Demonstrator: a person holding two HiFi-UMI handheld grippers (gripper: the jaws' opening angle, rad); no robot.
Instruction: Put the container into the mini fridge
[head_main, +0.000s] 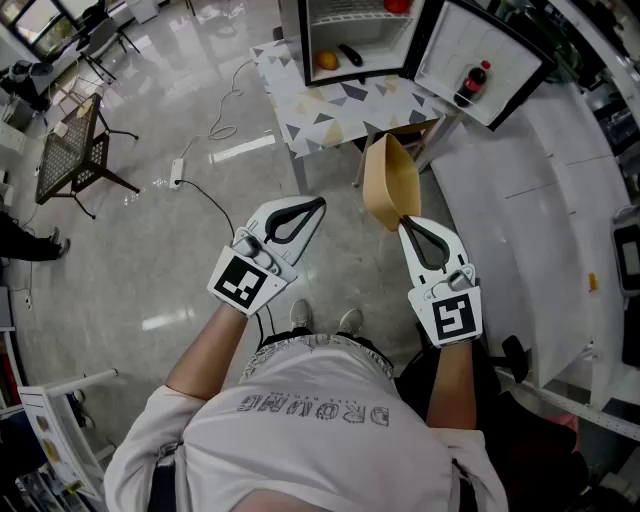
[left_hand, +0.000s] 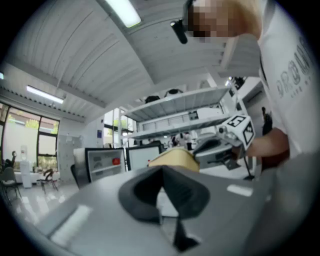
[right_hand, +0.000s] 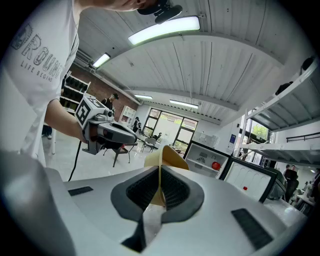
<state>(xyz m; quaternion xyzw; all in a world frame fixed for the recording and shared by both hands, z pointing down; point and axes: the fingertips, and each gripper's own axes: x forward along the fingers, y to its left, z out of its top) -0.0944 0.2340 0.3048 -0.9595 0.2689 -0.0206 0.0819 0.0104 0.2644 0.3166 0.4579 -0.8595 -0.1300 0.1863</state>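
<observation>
Half the job looked left: the right hand-held gripper (head_main: 405, 222) pinched the rim of the tan thin-walled container (head_main: 390, 185) in mid-air, well short of the open white mini fridge (head_main: 375, 40), while the left hand-held gripper (head_main: 318, 205) hung pressed together, empty.

Left gripper (head_main: 320, 205), right gripper (head_main: 404, 224): white shells, black pad lining round a teardrop cutout. Each carries a cube (head_main: 243, 281) with black-and-white square markers. Black cable (right_hand: 76, 152) hangs off the left one. White short-sleeve T-shirt (head_main: 320, 440), grey lettering. Pale shoes (head_main: 325, 318).
</observation>
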